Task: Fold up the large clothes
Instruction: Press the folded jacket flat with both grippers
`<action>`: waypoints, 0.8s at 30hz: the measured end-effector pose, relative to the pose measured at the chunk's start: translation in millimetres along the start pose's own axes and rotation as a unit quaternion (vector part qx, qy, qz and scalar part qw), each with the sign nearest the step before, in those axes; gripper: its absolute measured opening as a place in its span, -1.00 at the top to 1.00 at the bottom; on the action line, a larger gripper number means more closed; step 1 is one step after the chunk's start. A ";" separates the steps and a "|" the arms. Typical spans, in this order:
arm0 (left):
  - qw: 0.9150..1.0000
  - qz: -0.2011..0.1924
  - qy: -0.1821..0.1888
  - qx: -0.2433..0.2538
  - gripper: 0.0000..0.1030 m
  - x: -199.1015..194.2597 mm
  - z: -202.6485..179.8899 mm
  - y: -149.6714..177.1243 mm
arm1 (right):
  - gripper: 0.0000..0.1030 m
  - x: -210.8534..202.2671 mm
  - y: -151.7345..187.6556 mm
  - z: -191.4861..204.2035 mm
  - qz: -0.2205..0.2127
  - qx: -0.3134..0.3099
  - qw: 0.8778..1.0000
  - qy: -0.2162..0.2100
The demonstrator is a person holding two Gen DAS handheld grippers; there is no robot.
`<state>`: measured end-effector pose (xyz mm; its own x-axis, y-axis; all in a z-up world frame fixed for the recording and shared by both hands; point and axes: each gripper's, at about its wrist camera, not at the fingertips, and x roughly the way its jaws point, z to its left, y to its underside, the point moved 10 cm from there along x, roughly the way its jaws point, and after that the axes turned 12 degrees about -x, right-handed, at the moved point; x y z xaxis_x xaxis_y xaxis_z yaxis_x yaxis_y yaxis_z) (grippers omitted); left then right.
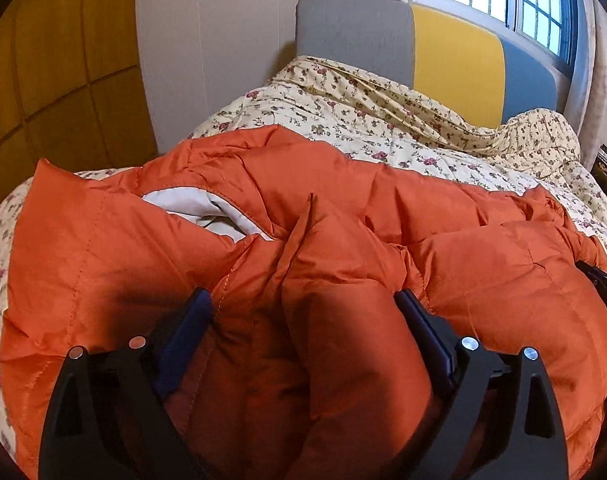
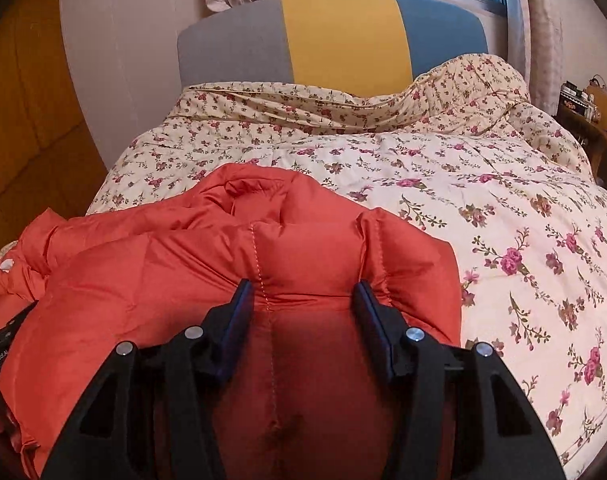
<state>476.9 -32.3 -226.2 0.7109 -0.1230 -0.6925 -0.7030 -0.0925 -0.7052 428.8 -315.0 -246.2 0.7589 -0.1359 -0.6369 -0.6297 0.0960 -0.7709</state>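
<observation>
Orange puffer jacket (image 1: 323, 248) lies bunched on the floral quilt (image 2: 483, 200), nearest the cameras. Left gripper (image 1: 303, 300) gapes wide around a loose fold; right gripper (image 2: 303, 288) half-closed, pads pinching a padded section. No legible writing.

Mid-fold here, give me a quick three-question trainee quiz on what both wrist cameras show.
1. True or false: the orange jacket lies on the floral quilt.
2. The middle panel of the headboard is: A yellow, B green, C purple.
3. Fill in: the jacket's visible lining is ___.
Key: 1 true; 2 A; 3 white.
</observation>
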 end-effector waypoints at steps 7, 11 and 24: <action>1.000 0.003 -0.002 0.001 -0.80 1.6 1.8 2.1 | -0.14 -37.4 0.6 -4.6 -0.006 0.013 1.000 -0.014; 1.000 0.003 -0.002 0.002 -0.80 3.9 0.5 1.3 | -0.14 -67.4 12.3 -7.7 -0.017 0.017 1.000 -0.020; 1.000 0.002 -0.004 0.004 -0.82 3.2 0.9 2.6 | -0.16 -38.8 41.4 -4.9 0.024 0.004 1.000 -0.005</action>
<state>477.3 -32.0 -230.4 0.7078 -0.1159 -0.6969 -0.7061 -0.0842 -0.7031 372.4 -310.6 -253.3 0.7289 -0.1216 -0.6737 -0.6647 0.1098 -0.7390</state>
